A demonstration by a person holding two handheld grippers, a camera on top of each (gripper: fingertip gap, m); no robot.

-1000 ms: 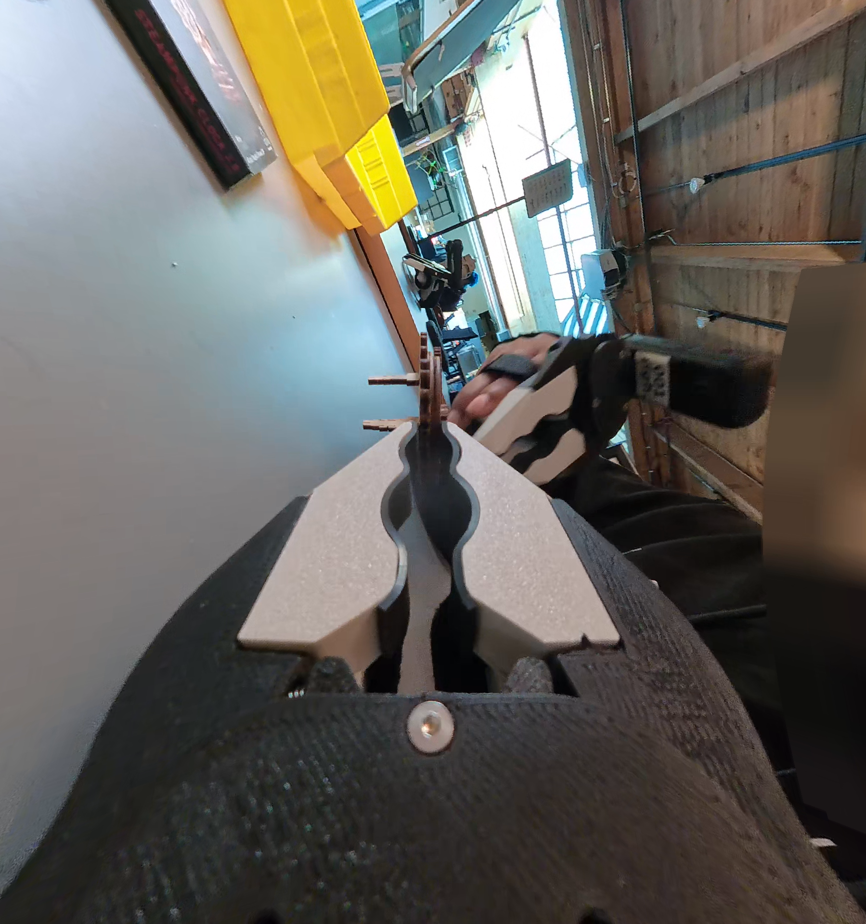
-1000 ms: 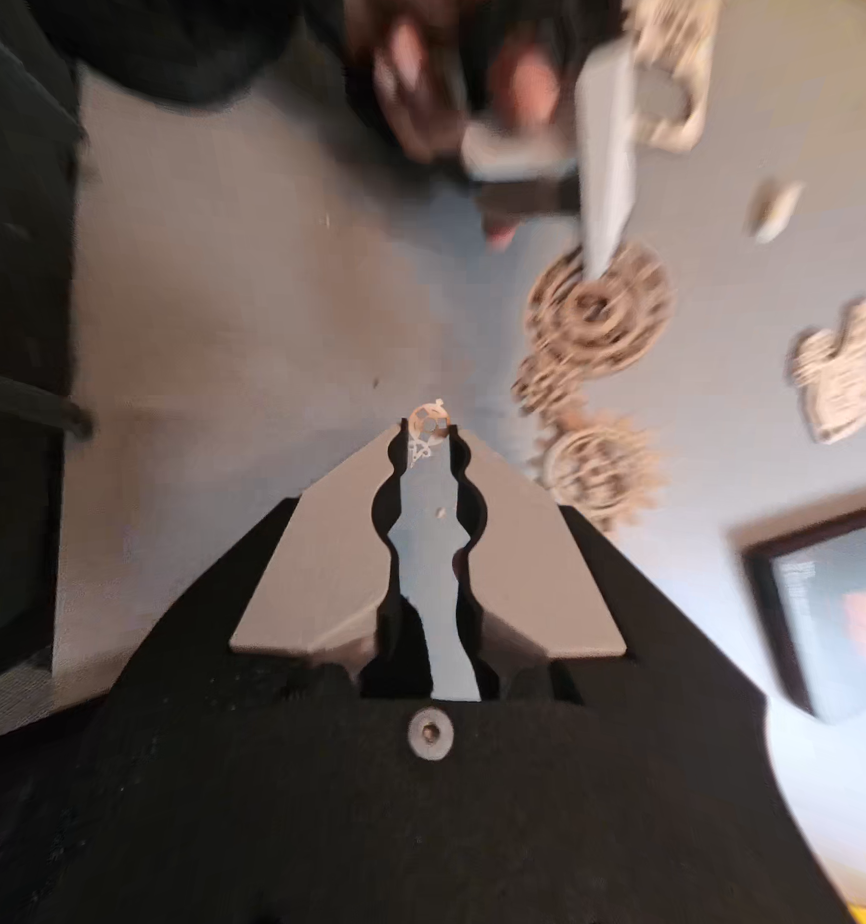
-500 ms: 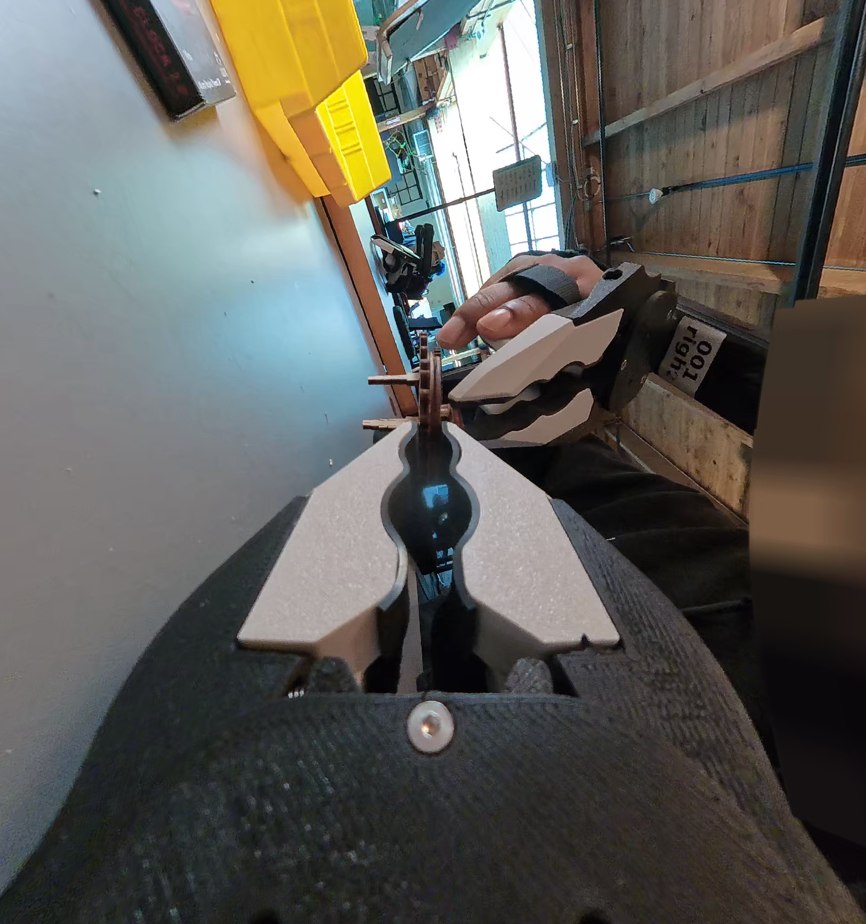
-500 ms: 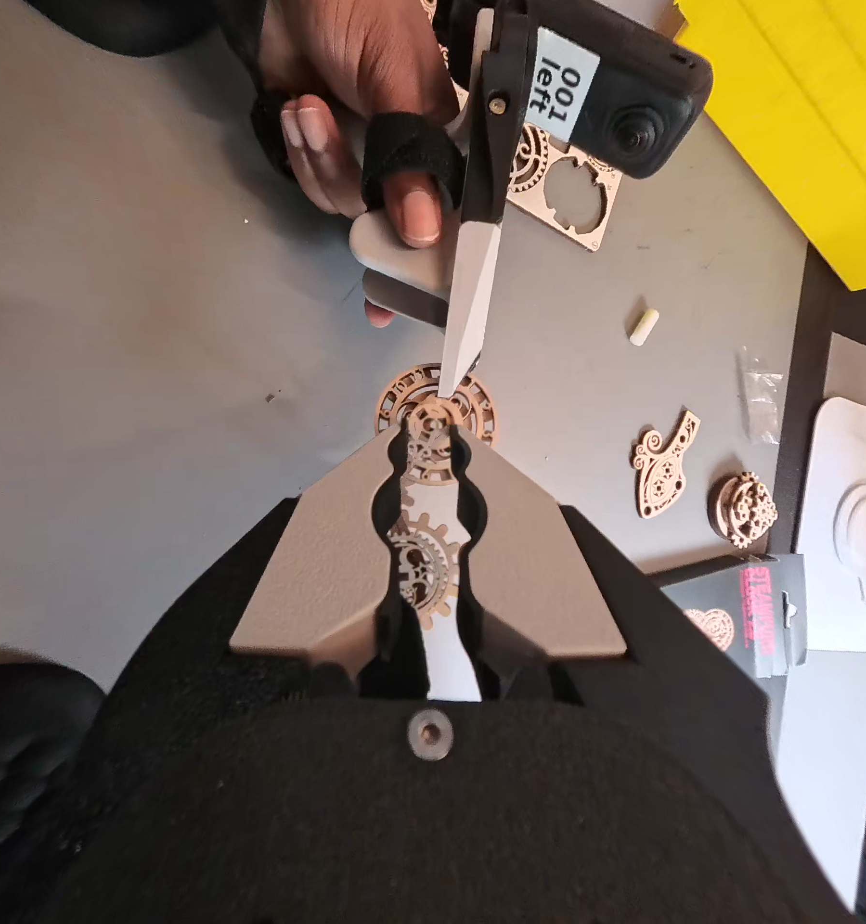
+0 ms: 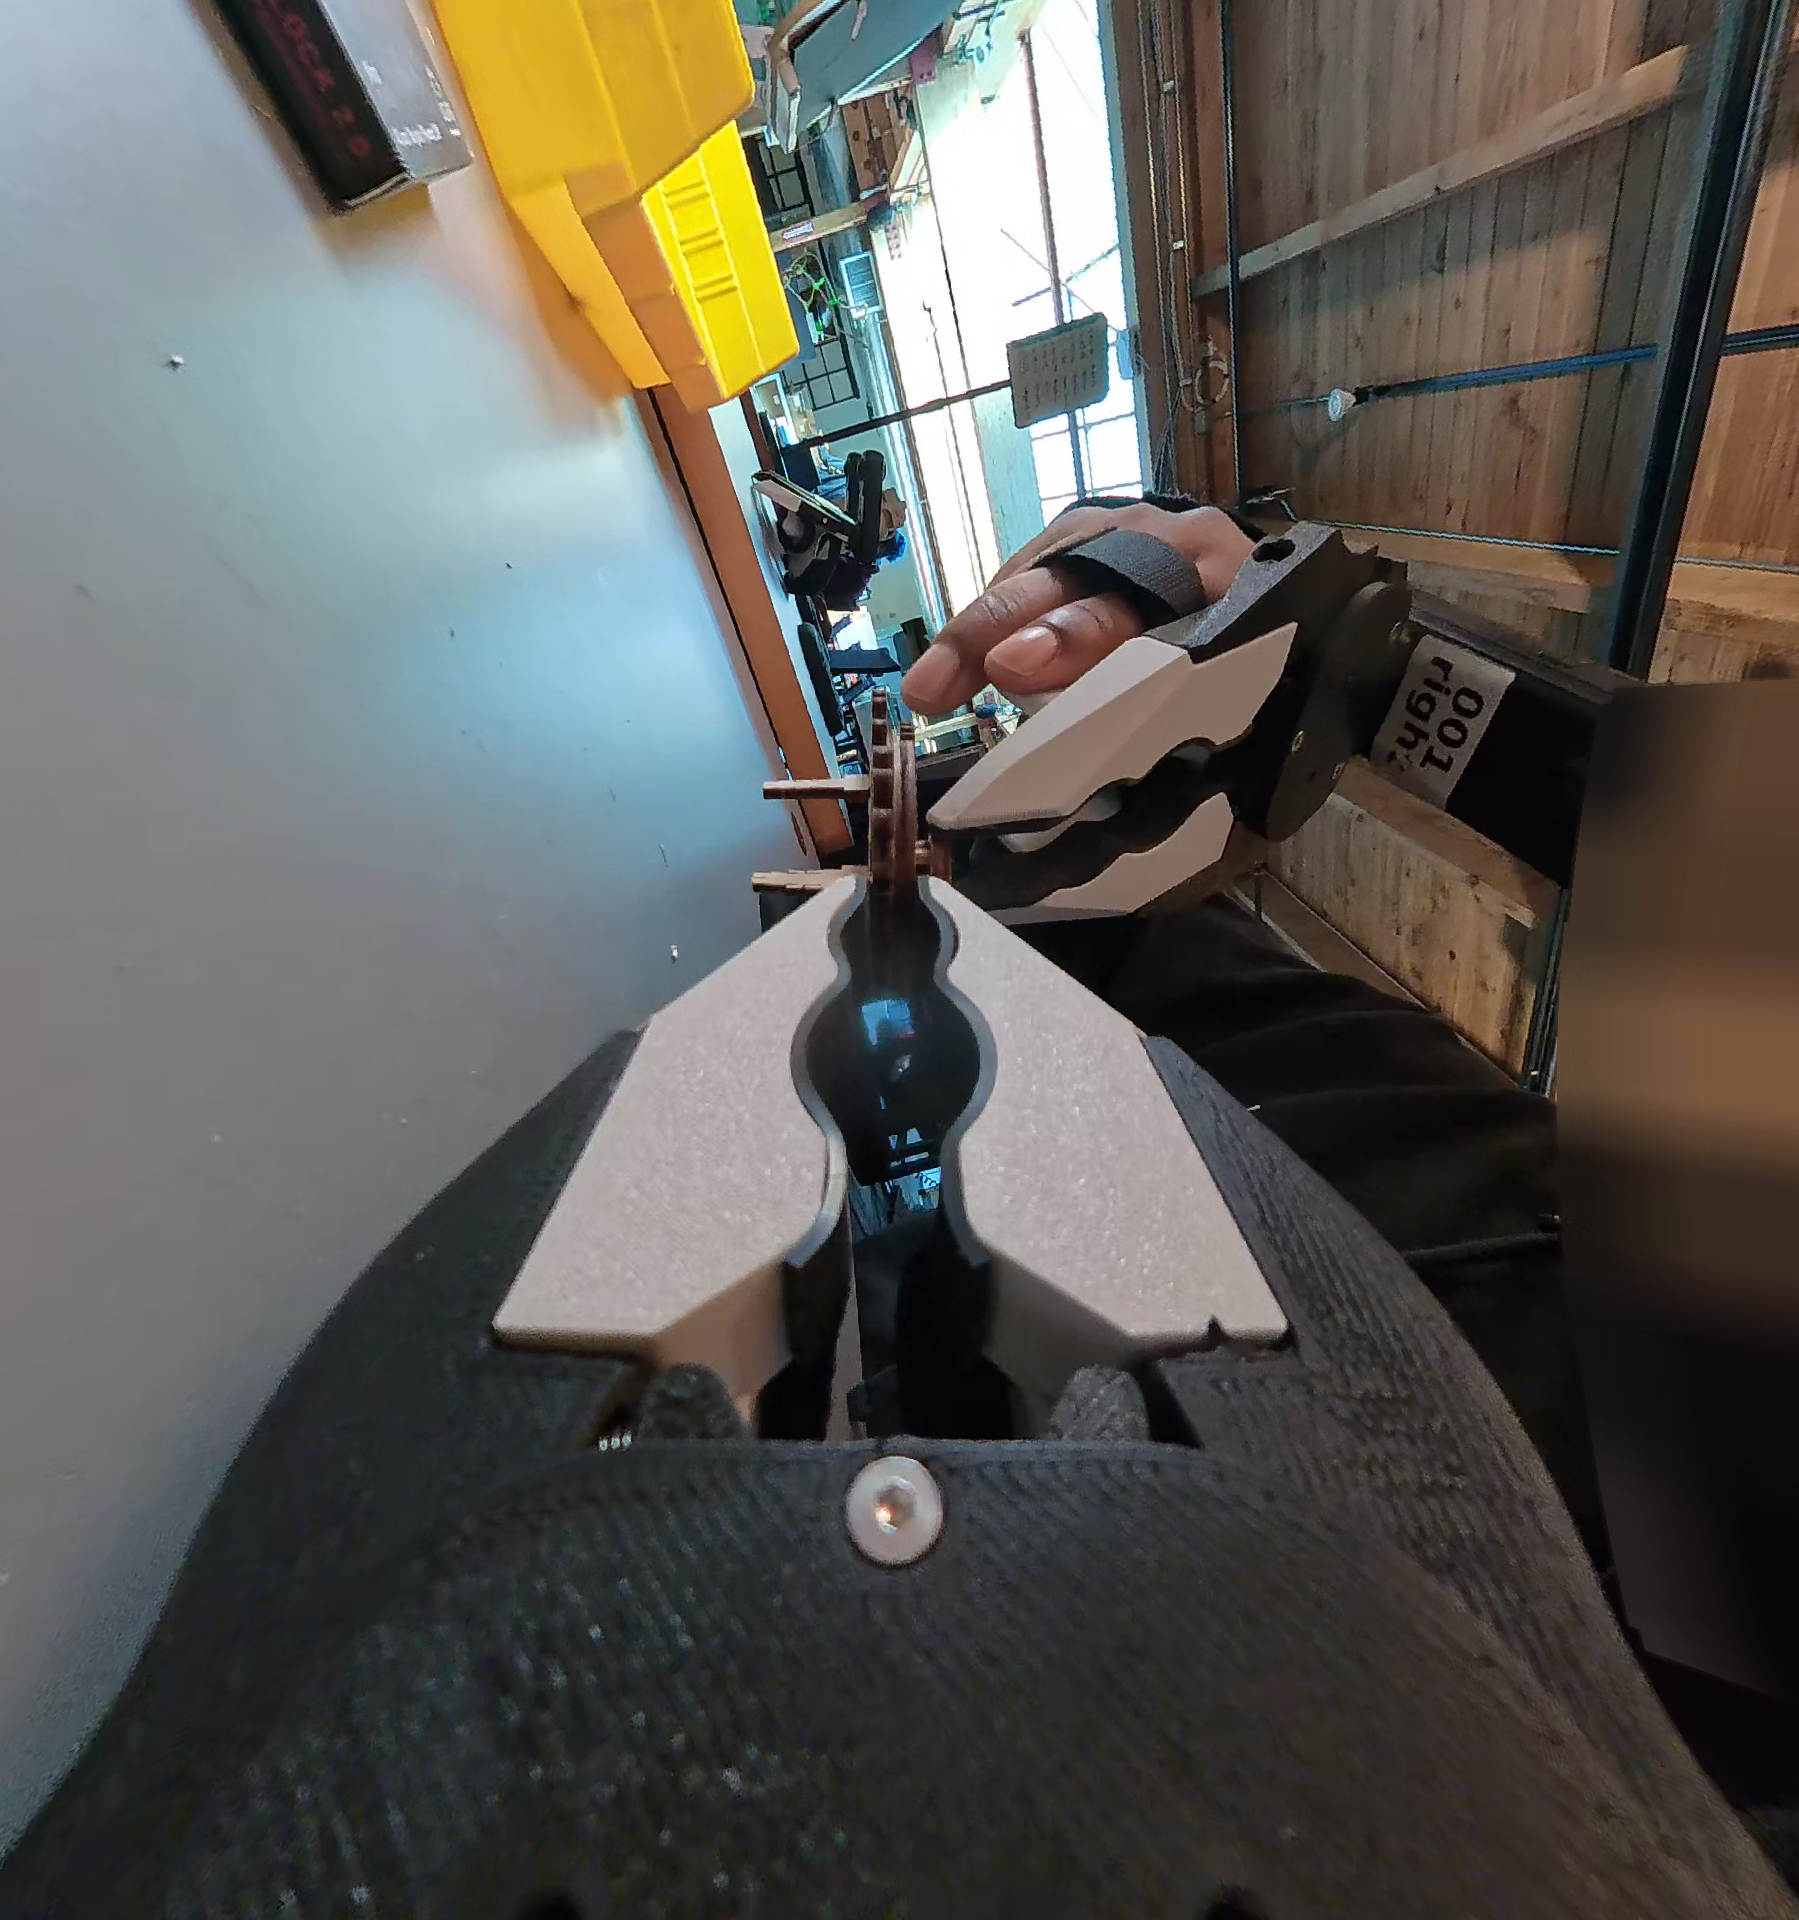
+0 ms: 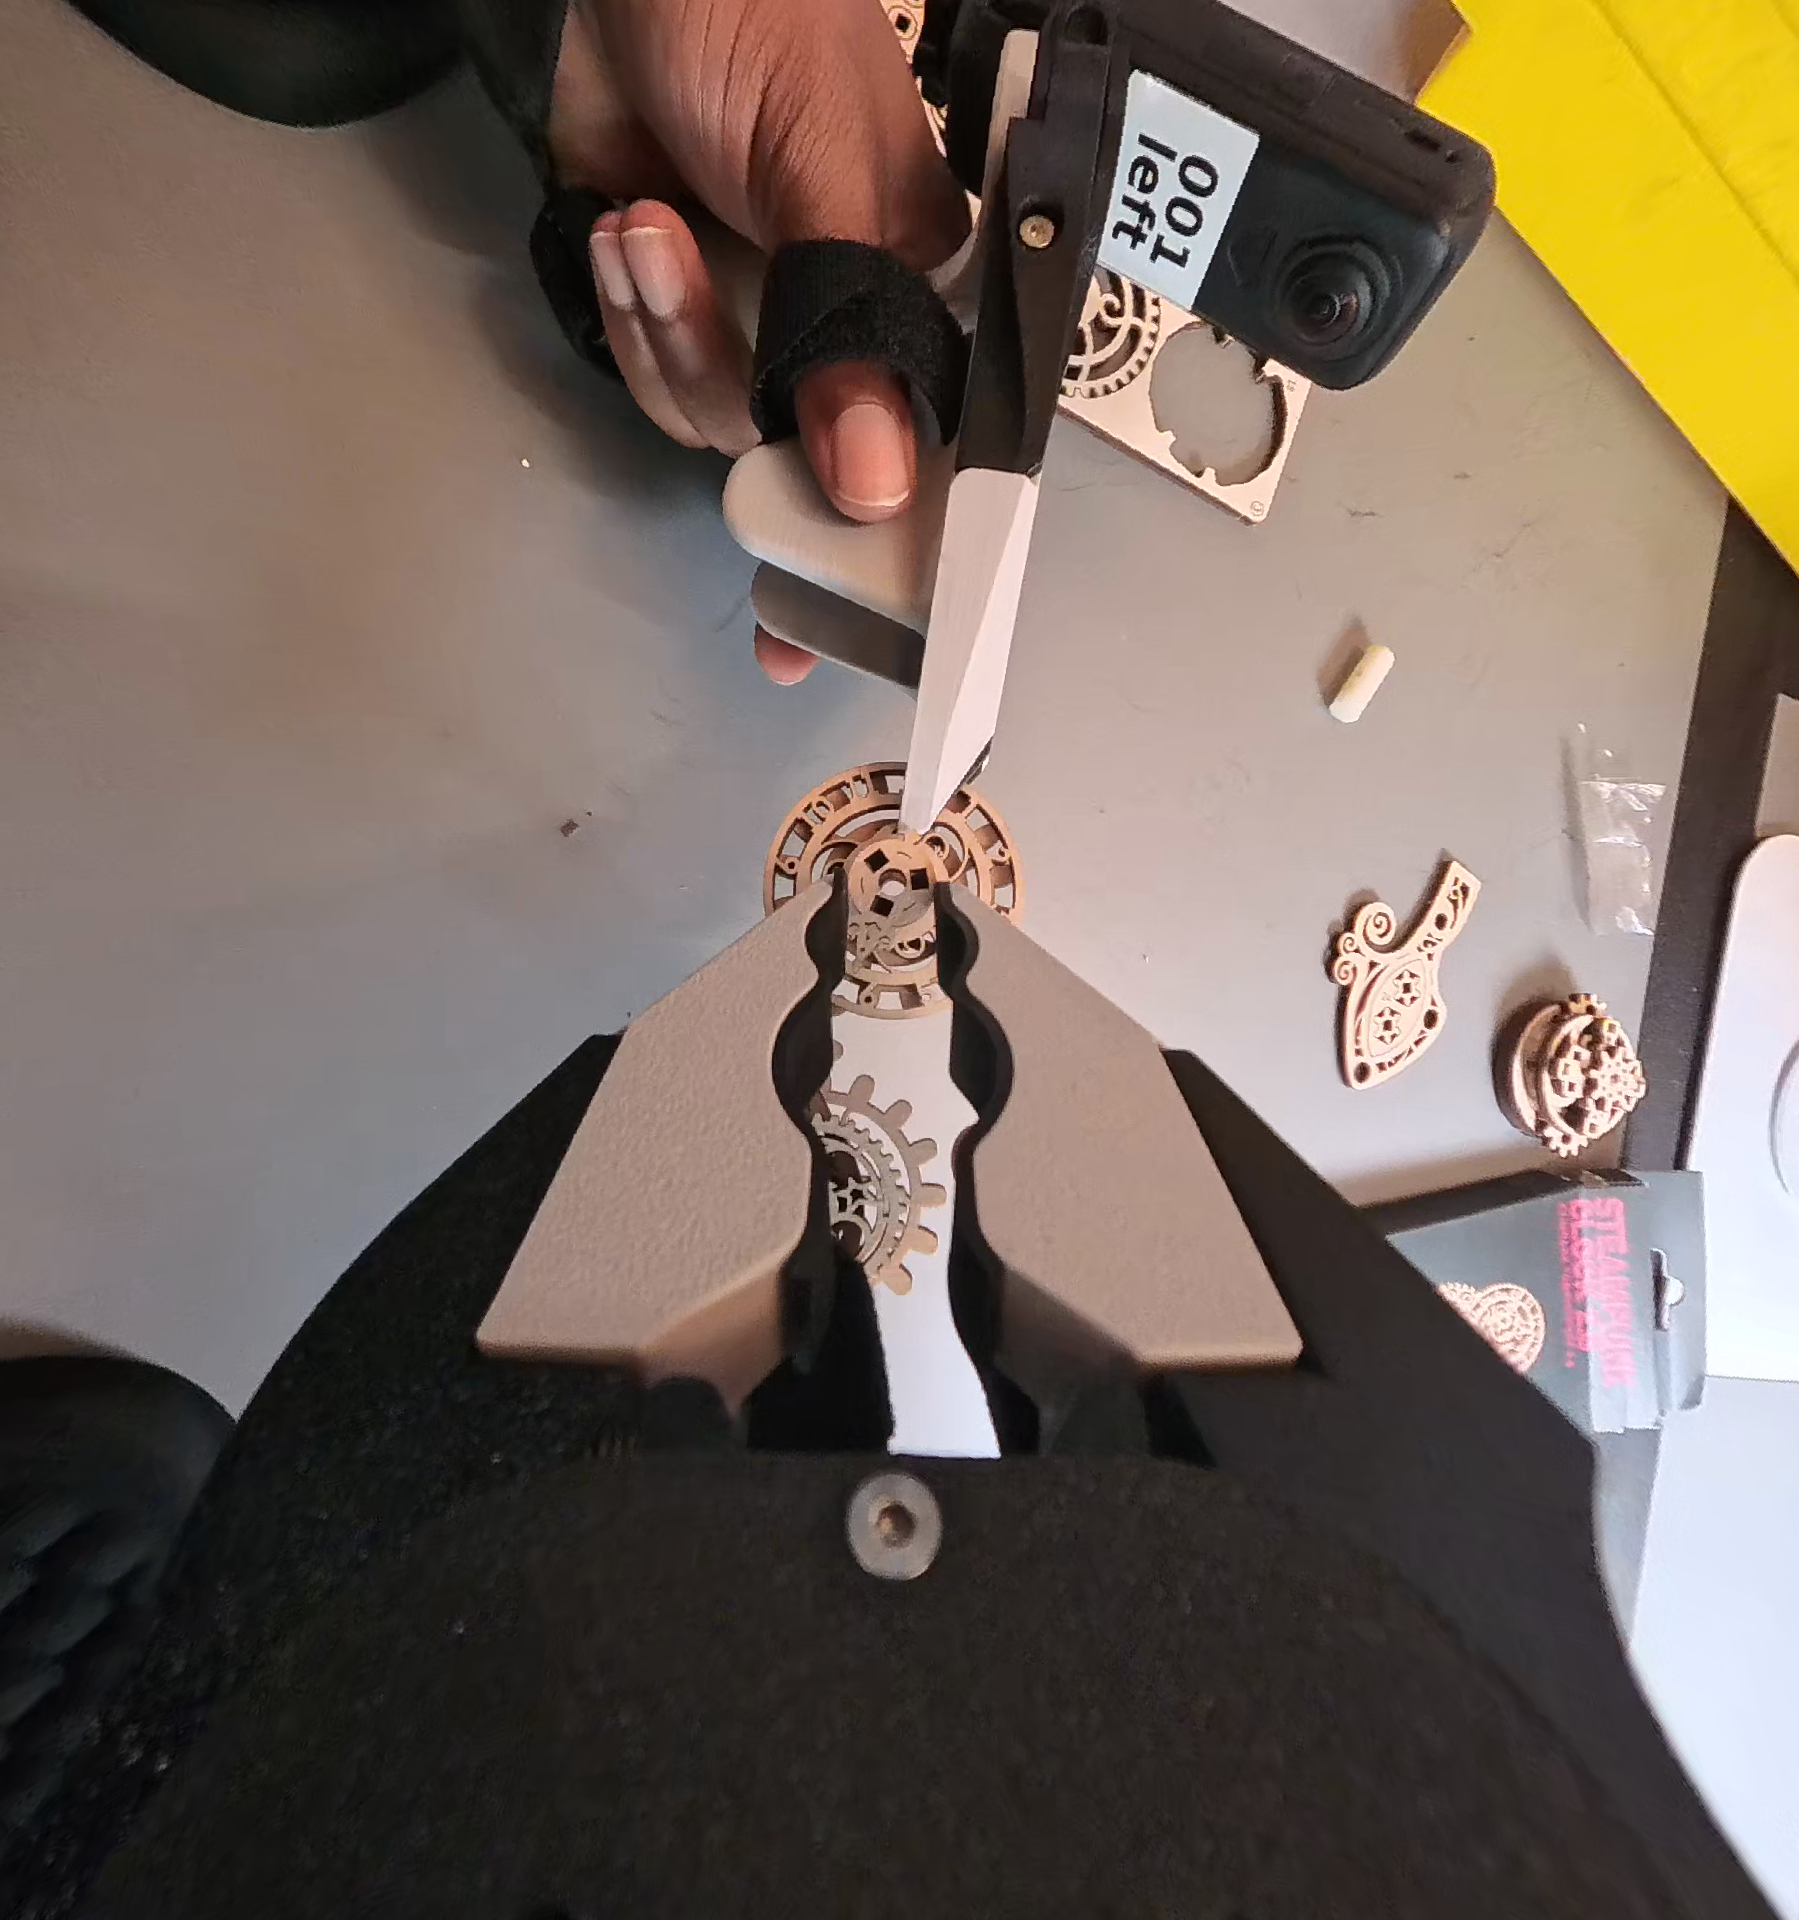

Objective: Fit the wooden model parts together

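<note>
Clearly, a mating step was in hand. The left gripper (image 5: pixel 893 883) was seen clamped on the edge of a wooden gear assembly (image 5: pixel 890 805), held edge-on just past its tips, with two thin pegs sticking out to the tips' left. The right gripper (image 6: pixel 887 883) was seen closed on a small round wooden disc (image 6: pixel 890 875) at its tips, pressed against the face of that assembly; in the right wrist view the larger openwork wheel (image 6: pixel 810 831) showed behind the disc. A loose toothed gear (image 6: pixel 879 1184) was visible through the gap between the right jaws, lower down and nearer the palm; whether it lay on the table could not be told.

The insertion was judged partly done; whether the disc was fully seated could not be told. The next move was judged to need a straight push along the axle line, with the left grip kept firm against twisting.

A plain grey table (image 6: pixel 251 675) was seen beneath. To the right of the right tips lay an ornate flat piece (image 6: pixel 1399 977), a small stacked gear cluster (image 6: pixel 1572 1075), a white pellet (image 6: pixel 1354 681) and a punched-out parts sheet (image 6: pixel 1212 416). A dark printed box (image 6: pixel 1581 1299) sat near right, yellow bins (image 5: pixel 604 177) beyond. Wooden plank walls (image 5: pixel 1446 260) and a bright window were seen in the room.
</note>
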